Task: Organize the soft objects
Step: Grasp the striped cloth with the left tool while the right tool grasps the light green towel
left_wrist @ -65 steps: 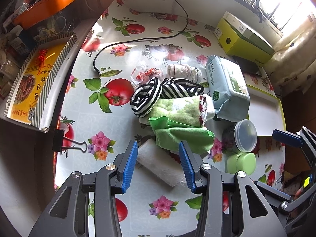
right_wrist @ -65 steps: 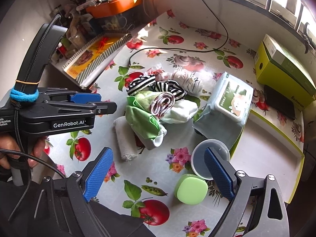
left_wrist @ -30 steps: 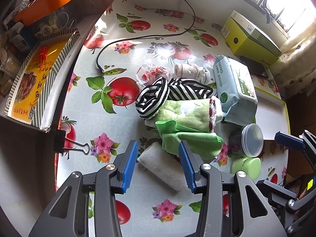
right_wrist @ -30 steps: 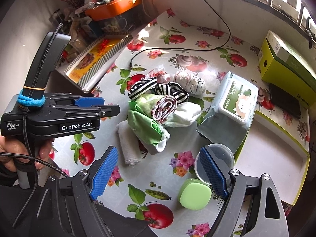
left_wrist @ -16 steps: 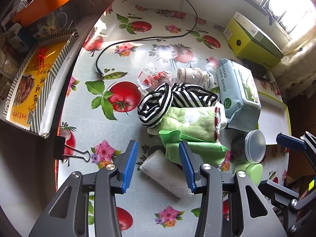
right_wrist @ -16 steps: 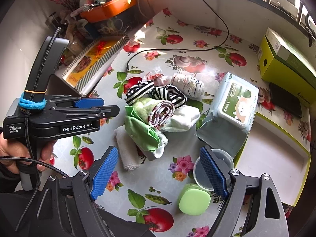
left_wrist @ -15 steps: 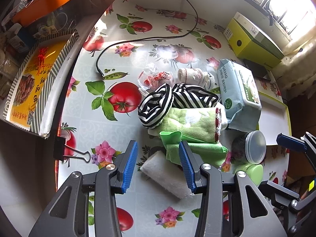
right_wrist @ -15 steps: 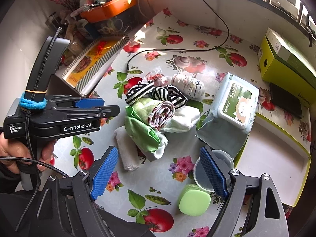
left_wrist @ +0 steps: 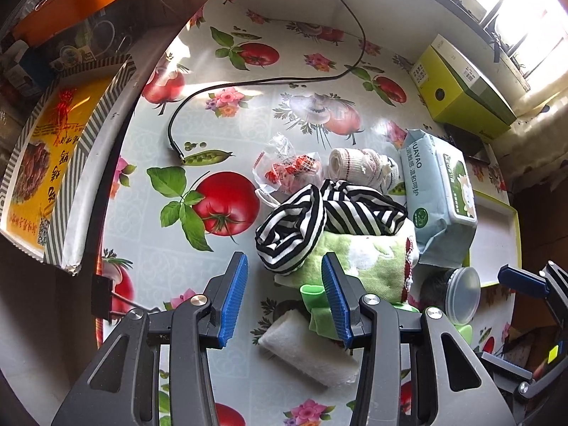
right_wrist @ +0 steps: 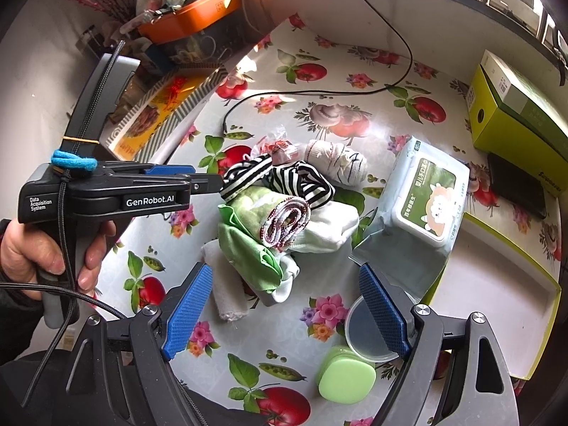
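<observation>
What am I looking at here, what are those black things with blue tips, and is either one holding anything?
They are two hand-held claws; a person grips one in each hand, each carrying a camera looking along its fingers. One picture is from the left claw, the other from the right claw, which also shows the left one from the side. Both are open and empty. On the fruit-patterned tablecloth lies a pile of cloths: a striped garment, a green towel and a white rolled cloth, beside a wet-wipes pack.
</observation>
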`<state>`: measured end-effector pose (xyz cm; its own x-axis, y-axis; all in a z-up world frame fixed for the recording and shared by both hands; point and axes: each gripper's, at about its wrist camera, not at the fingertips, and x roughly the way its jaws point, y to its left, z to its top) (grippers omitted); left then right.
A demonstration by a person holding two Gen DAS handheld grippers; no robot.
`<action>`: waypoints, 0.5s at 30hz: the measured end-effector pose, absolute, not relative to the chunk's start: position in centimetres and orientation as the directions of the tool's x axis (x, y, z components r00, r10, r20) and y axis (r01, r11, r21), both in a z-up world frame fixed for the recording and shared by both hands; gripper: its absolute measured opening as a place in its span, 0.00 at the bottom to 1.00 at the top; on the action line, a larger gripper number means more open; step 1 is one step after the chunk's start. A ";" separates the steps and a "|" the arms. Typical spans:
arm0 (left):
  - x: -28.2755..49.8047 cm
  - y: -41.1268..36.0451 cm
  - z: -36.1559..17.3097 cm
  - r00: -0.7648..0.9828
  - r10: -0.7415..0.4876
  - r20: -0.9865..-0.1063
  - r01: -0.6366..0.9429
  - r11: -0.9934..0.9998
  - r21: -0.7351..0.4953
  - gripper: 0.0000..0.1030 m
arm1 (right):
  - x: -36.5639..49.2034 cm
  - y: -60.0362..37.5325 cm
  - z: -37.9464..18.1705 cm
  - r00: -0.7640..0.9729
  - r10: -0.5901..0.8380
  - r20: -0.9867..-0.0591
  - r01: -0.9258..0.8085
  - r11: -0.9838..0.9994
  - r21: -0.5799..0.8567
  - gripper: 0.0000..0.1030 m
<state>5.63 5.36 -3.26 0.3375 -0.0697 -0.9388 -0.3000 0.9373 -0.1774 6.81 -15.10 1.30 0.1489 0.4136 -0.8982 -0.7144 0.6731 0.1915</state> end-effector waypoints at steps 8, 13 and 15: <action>7.5 6.0 -5.3 0.322 -0.110 -0.940 -0.281 0.938 -0.206 0.43 | 8.4 -14.3 0.7 0.154 0.405 -0.901 -0.709 0.681 0.184 0.83; 8.3 5.9 -6.8 0.300 -0.138 -0.944 -0.274 0.935 -0.223 0.43 | 10.1 -13.2 0.4 0.171 0.405 -0.898 -0.715 0.678 0.170 0.83; 8.6 5.9 -7.3 0.294 -0.150 -0.944 -0.271 0.934 -0.233 0.43 | 10.9 -12.6 0.2 0.174 0.406 -0.897 -0.718 0.676 0.167 0.81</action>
